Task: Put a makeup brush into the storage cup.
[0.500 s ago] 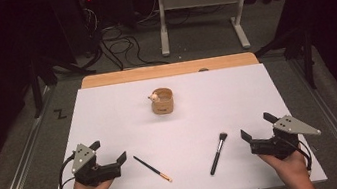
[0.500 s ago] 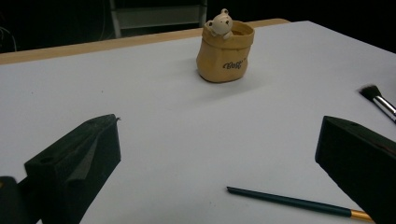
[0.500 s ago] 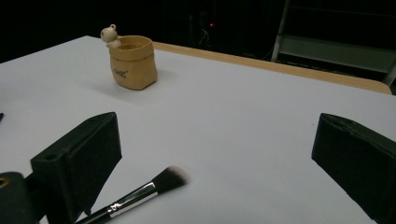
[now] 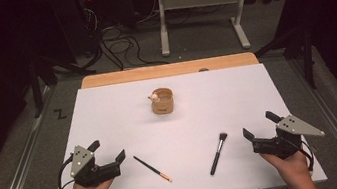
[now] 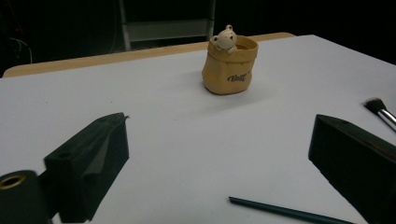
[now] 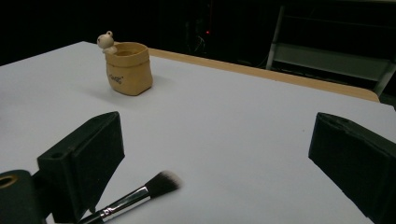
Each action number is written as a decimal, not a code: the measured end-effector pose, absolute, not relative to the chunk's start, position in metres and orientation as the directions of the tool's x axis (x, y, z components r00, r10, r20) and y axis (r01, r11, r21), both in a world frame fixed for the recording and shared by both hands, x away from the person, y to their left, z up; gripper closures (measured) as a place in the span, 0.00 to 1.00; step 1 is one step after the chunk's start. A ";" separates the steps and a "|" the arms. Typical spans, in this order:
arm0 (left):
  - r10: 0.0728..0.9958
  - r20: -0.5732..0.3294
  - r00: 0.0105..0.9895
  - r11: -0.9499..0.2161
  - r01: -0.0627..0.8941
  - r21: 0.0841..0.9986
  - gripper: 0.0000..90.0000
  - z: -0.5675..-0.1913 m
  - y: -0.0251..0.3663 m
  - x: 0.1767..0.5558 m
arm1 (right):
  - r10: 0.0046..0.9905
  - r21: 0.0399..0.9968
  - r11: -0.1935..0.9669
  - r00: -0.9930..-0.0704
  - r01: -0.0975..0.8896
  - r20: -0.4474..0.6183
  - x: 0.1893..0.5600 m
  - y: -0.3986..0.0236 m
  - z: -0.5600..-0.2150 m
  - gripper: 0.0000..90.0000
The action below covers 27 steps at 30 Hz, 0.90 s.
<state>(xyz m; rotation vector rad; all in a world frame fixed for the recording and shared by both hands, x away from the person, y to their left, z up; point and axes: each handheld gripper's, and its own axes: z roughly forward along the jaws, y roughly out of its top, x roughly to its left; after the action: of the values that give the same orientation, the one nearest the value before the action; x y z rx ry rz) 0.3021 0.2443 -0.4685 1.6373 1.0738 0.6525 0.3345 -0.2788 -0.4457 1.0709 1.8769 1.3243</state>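
Observation:
A small tan pot (image 4: 162, 101) with a little bear figure on its rim stands near the middle of the white table top (image 4: 237, 94); it also appears as the pot (image 5: 230, 66) and the pot (image 6: 127, 68). A thin dark brush (image 4: 152, 168) with a pale tip lies near the front, just right of my left gripper (image 4: 109, 151), which is open and holds nothing. A black makeup brush (image 4: 219, 153) with a silver collar lies left of my right gripper (image 4: 259, 125), open too. The thin brush (image 5: 289, 212) and the makeup brush (image 6: 135, 195) lie near the jaws, untouched.
A wooden strip (image 4: 168, 70) runs along the table's far edge. Beyond it stand a white metal frame (image 4: 200, 14) and loose cables (image 4: 123, 43) on the dark floor. Rails run along both sides of the table.

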 end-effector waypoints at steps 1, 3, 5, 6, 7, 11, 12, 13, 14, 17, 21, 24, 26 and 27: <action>0.886 -0.078 0.458 -0.086 0.327 0.941 0.11 -0.469 0.244 0.302 | 0.869 0.946 0.175 -0.495 0.274 -0.017 0.334 -0.279 -0.446 0.04; 0.886 -0.067 0.458 -0.100 0.330 0.939 0.12 -0.470 0.242 0.302 | 0.868 0.945 0.179 -0.496 0.275 -0.020 0.335 -0.279 -0.446 0.04; 0.886 -0.072 0.459 -0.095 0.332 0.939 0.13 -0.471 0.242 0.302 | 0.866 0.945 0.180 -0.499 0.272 -0.021 0.335 -0.279 -0.447 0.04; 0.886 -0.071 0.458 -0.097 0.334 0.938 0.14 -0.472 0.242 0.302 | 0.864 0.946 0.182 -0.503 0.269 -0.023 0.336 -0.278 -0.447 0.04; 0.887 -0.074 0.456 -0.094 0.335 0.938 0.14 -0.473 0.242 0.303 | 0.862 0.945 0.182 -0.506 0.271 -0.021 0.336 -0.277 -0.447 0.04; 0.889 -0.085 0.450 -0.081 0.337 0.938 0.16 -0.474 0.242 0.303 | 0.860 0.944 0.185 -0.511 0.273 -0.020 0.338 -0.276 -0.449 0.04; 0.892 -0.087 0.443 -0.076 0.336 0.939 0.16 -0.475 0.242 0.303 | 0.859 0.943 0.184 -0.512 0.276 -0.018 0.338 -0.276 -0.449 0.04; 0.893 -0.094 0.440 -0.068 0.338 0.939 0.16 -0.476 0.243 0.303 | 0.859 0.943 0.185 -0.511 0.278 -0.018 0.338 -0.276 -0.449 0.04; 0.893 -0.099 0.440 -0.065 0.342 0.937 0.16 -0.476 0.243 0.304 | 0.859 0.943 0.182 -0.512 0.279 -0.014 0.339 -0.276 -0.449 0.04; 0.890 -0.099 0.445 -0.074 0.354 0.932 0.16 -0.477 0.243 0.304 | 0.860 0.943 0.185 -0.511 0.276 -0.019 0.338 -0.276 -0.450 0.04; 0.871 -0.117 0.478 -0.094 0.395 0.914 0.14 -0.479 0.239 0.306 | 0.861 0.944 0.181 -0.509 0.277 -0.016 0.338 -0.275 -0.450 0.04; 0.864 -0.119 0.490 -0.113 0.417 0.902 0.14 -0.480 0.234 0.308 | 0.857 0.943 0.188 -0.515 0.274 -0.022 0.339 -0.274 -0.450 0.04; 0.860 -0.120 0.495 -0.128 0.438 0.890 0.14 -0.481 0.231 0.310 | 0.858 0.941 0.189 -0.514 0.280 -0.019 0.339 -0.274 -0.451 0.04; 0.858 -0.119 0.500 -0.139 0.449 0.882 0.14 -0.482 0.229 0.311 | 0.856 0.941 0.184 -0.517 0.285 -0.011 0.339 -0.274 -0.452 0.04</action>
<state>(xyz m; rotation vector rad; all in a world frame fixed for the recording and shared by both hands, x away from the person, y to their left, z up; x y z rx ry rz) 0.3108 0.2291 -0.4819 1.7686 1.1039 0.5244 0.3393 -0.2736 -0.4518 1.0676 1.9085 1.3317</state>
